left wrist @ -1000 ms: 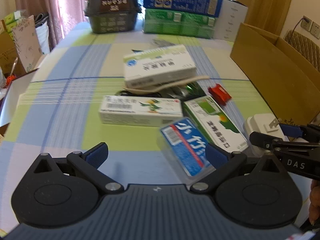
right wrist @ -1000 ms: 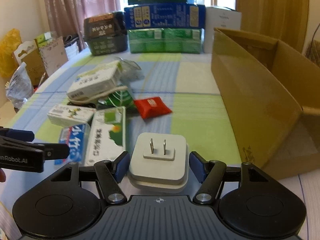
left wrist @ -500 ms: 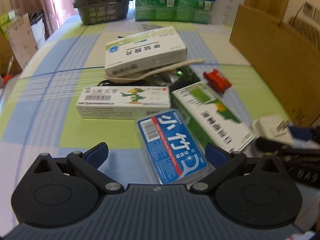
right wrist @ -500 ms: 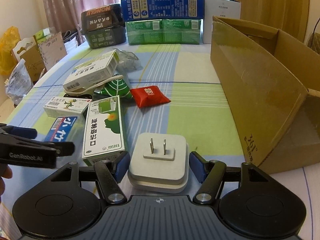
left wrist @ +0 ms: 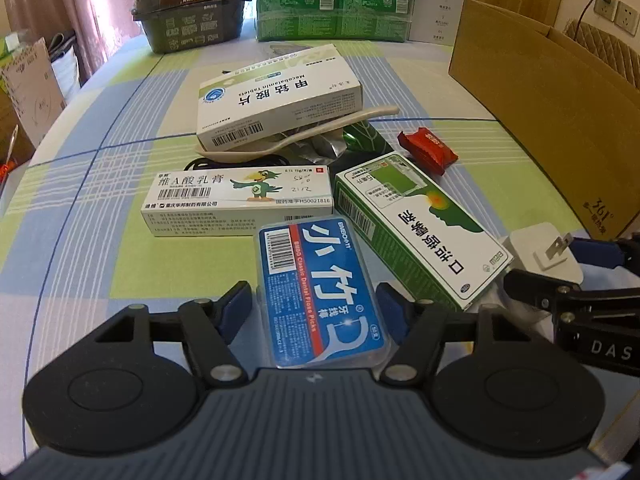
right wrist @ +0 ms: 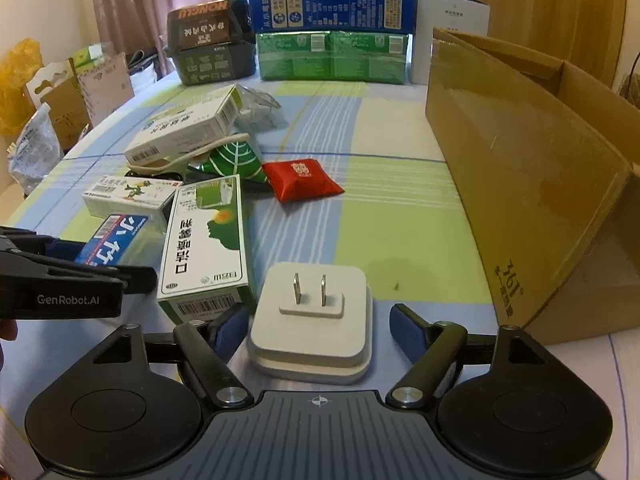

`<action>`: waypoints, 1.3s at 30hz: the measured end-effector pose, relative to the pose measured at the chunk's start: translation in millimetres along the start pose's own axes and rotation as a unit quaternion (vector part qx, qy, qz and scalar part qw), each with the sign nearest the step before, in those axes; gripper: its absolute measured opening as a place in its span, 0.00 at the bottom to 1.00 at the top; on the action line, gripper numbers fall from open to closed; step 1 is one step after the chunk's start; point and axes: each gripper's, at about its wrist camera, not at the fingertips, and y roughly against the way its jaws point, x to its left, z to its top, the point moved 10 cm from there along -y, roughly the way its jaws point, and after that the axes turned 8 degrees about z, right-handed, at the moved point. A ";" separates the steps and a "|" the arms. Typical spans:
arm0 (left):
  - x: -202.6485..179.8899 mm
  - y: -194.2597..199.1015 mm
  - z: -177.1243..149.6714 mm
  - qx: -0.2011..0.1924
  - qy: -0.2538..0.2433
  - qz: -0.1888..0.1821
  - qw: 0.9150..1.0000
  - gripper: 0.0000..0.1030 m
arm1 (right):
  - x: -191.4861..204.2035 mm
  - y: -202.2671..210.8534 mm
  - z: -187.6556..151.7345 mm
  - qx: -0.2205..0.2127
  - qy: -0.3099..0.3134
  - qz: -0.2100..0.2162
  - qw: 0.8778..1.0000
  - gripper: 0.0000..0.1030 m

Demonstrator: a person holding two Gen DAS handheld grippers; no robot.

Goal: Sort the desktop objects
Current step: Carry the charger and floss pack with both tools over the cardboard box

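My left gripper [left wrist: 316,304] is open and straddles a blue dental floss pick case [left wrist: 320,292] lying on the checked tablecloth; small gaps show on both sides. My right gripper [right wrist: 320,324] is open around a white plug adapter [right wrist: 312,324] with its prongs up; the left finger is close, the right finger stands apart. The adapter also shows in the left wrist view [left wrist: 544,252]. A green and white medicine box [right wrist: 208,244] lies between the two grippers. A white ointment box [left wrist: 240,200], a larger white tablet box [left wrist: 276,100], a beige spoon [left wrist: 300,136] and a red packet [right wrist: 300,180] lie beyond.
An open cardboard box [right wrist: 540,168] stands on the right of the table. Stacked green and blue cartons [right wrist: 332,36] and a dark container [right wrist: 208,44] line the far edge. Bags and cardboard [right wrist: 40,112] sit off the table's left side.
My left gripper has moved forward and down around the blue floss case. My right gripper has edged closer around the adapter, fingers still open.
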 end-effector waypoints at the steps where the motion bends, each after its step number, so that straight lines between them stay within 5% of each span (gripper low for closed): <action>1: -0.3 -0.1 0.1 -0.001 -0.001 0.001 1.000 0.58 | 0.2 -0.6 -0.4 0.001 0.000 0.000 1.000 0.73; 8: -0.9 -1.4 1.1 -0.012 -0.007 0.008 1.000 0.59 | 1.1 -4.3 -4.9 0.011 0.006 -0.009 1.000 0.71; 10: -1.3 -1.4 1.6 -0.015 -0.008 0.010 1.000 0.59 | 0.5 -3.1 -4.1 0.008 0.006 -0.012 1.000 0.60; 27: -2.6 12.4 6.2 -0.026 -0.010 0.009 1.000 0.53 | 2.5 15.0 14.0 -0.023 0.005 -0.015 1.000 0.60; 39: -35.7 82.4 54.5 -0.071 -0.014 -0.019 0.997 0.53 | -24.0 112.2 86.5 -0.116 -0.001 -0.036 0.993 0.60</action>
